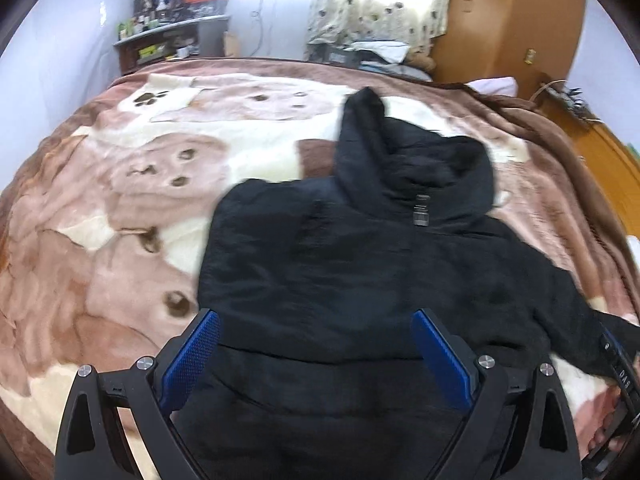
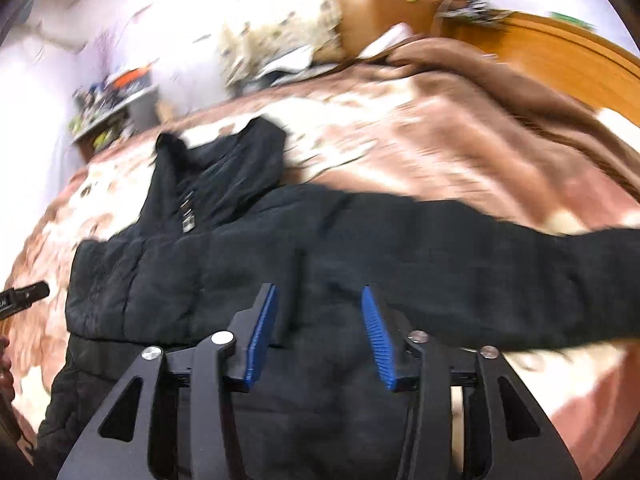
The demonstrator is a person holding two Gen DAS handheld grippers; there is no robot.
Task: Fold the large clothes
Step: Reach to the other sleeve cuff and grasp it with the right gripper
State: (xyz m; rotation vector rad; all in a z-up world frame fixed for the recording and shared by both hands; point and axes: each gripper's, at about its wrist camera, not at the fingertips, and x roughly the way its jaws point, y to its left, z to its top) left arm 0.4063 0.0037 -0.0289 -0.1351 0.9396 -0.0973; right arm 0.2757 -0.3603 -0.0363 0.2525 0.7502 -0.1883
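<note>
A black hooded puffer jacket (image 1: pixel 360 264) lies spread on the bed, hood pointing away from me, one sleeve folded across its body. In the right wrist view the jacket (image 2: pixel 280 264) fills the middle, its other sleeve (image 2: pixel 520 272) stretched out to the right. My left gripper (image 1: pixel 316 324) is open and empty, its blue pads above the jacket's lower part. My right gripper (image 2: pixel 320 304) is open and empty, hovering over the jacket's middle. The right gripper's edge shows at the far right of the left wrist view (image 1: pixel 616 364); the left gripper's tip shows at the left of the right wrist view (image 2: pixel 24 296).
The bed is covered by a brown and cream fleece blanket (image 1: pixel 120 200) with animal print. A cluttered shelf (image 1: pixel 172 36) stands beyond the bed's far left corner. A wooden wardrobe (image 1: pixel 508 20) and wooden headboard (image 2: pixel 560 48) are at the right.
</note>
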